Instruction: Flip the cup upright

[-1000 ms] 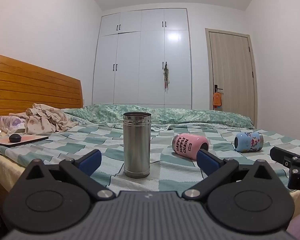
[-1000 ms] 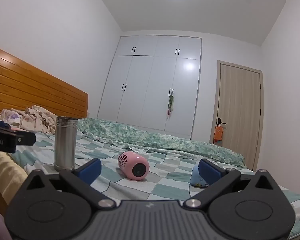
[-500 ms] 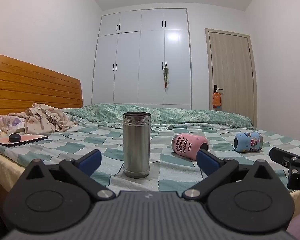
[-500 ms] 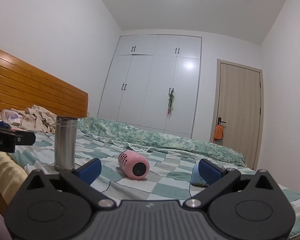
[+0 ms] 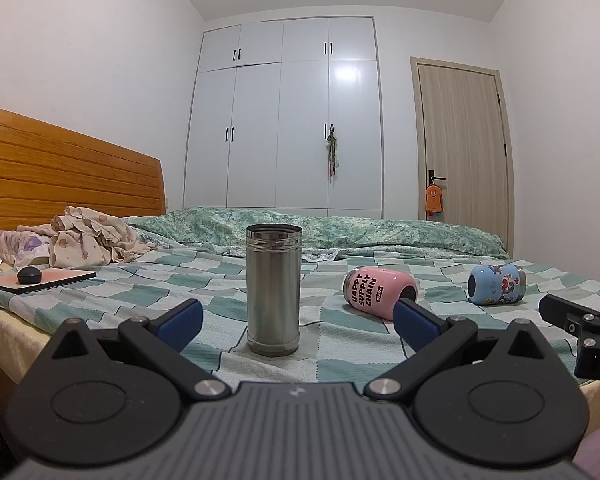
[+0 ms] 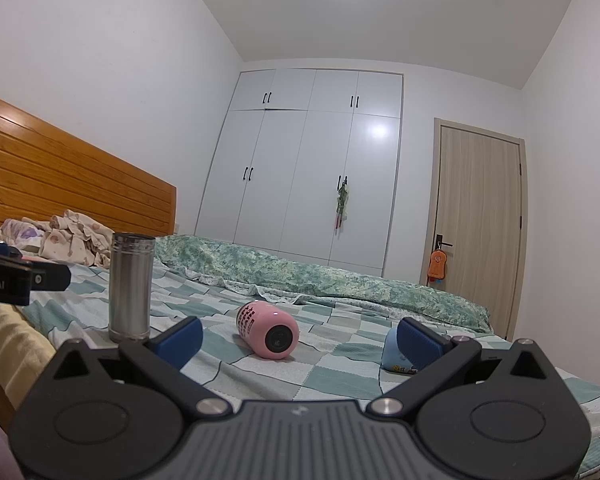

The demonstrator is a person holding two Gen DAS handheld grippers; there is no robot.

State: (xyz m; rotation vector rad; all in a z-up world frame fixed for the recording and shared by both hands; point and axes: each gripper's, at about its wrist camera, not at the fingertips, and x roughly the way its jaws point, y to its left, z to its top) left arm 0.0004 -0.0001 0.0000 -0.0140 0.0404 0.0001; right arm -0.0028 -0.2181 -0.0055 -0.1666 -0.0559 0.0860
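Note:
A steel cup (image 5: 273,287) stands upright on the checked bedspread, straight ahead of my open, empty left gripper (image 5: 296,320). A pink cup (image 5: 378,292) lies on its side to its right, and a blue cartoon cup (image 5: 496,285) lies on its side farther right. In the right wrist view the steel cup (image 6: 131,286) stands at the left, the pink cup (image 6: 268,330) lies ahead between the fingers of my open, empty right gripper (image 6: 298,340), and the blue cup (image 6: 394,354) is half hidden behind the right finger. Both grippers hover near the bed's front edge.
A pile of clothes (image 5: 88,242) and a pink tray with a dark round object (image 5: 30,275) lie at the left by the wooden headboard (image 5: 60,184). A folded green quilt (image 5: 340,232) lies across the far side. A white wardrobe (image 5: 288,120) and a door (image 5: 464,152) stand behind.

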